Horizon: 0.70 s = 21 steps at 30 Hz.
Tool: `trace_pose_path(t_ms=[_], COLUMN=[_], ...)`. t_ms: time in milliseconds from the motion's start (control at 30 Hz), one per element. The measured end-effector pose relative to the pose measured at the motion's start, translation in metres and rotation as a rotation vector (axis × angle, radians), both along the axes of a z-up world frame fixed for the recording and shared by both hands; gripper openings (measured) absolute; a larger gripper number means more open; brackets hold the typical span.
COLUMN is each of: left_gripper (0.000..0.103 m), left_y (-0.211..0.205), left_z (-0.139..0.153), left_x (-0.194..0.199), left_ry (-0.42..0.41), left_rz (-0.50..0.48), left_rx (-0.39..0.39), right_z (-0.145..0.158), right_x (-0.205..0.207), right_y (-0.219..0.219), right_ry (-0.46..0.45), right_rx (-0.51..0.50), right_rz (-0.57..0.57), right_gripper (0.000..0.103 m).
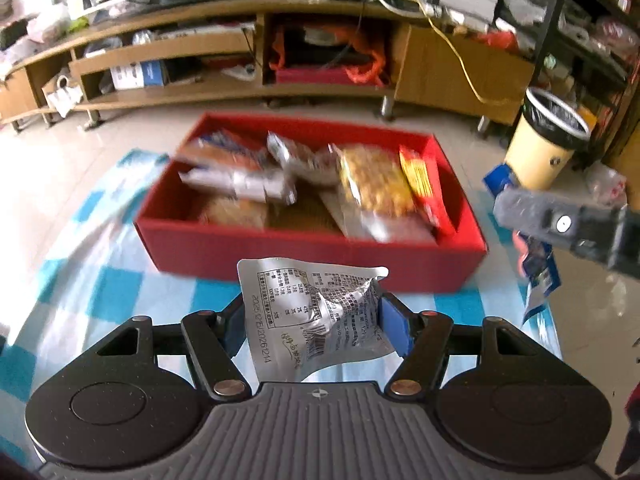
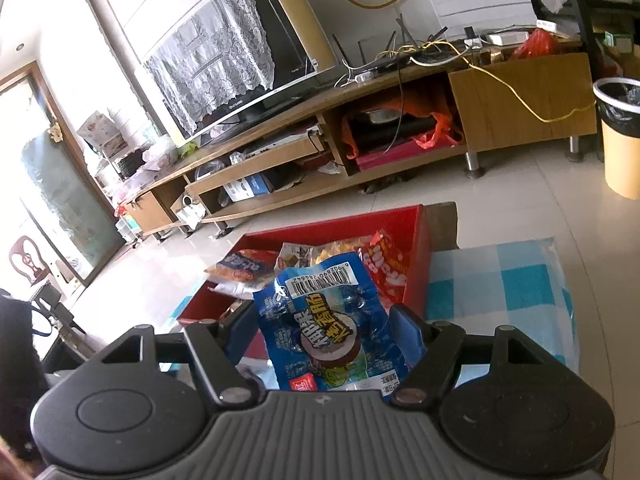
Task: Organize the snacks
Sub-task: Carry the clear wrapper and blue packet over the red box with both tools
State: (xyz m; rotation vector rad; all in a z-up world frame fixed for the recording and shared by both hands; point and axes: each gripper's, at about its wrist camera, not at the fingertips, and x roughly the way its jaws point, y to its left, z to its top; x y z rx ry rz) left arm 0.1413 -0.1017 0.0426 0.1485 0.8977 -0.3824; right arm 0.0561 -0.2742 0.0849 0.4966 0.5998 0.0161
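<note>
Left gripper (image 1: 316, 326): clamps silver packet (image 1: 312, 312).
Right gripper (image 2: 320, 336): grips blue packet (image 2: 324, 320).
Advice: clear red box (image 1: 320, 248) near wall before release.

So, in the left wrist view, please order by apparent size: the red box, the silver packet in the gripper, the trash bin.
1. red box, clearly the largest.
2. and 3. silver packet and trash bin look similar; the packet is much nearer the camera, so I do not rank them.
</note>
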Motion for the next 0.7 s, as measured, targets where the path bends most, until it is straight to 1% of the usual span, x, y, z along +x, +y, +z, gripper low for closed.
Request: trace_pose_path(t_ms=[200,333,500,567,700], left_gripper=[0.073,0.073,0.073,0.073,0.073], left_y=[-0.002,-0.005,-0.008,-0.009,-0.013], left_z=[0.020,0.026,0.021,0.017,0.008], left_x=[0.038,0.062,0.085,0.092,0.098], left_ry=[-0.072,-0.103,-0.114,-0.106,-0.106], left_rz=[0.043,0.068,0.087,0.093,0.098], left_rx=[-0.016,-0.031,-0.029,-0.026,0.008], right_z=[0.007,0.004,-0.004,-0.008,-0.014], right_x=[0.031,0.059,0.082,0.089,0.099], right_y=[0.005,0.010,0.018,0.018,0.016], right_ry=[-0.014,-0.007,0.009,0.019,0.033], right_rx=[-0.035,-0.055,-0.076,-0.081,-0.092], right_rz=[0.005,0.016,0.036,0.035,0.030], right_gripper=[0.068,0.068,0.068,0.068,0.068])
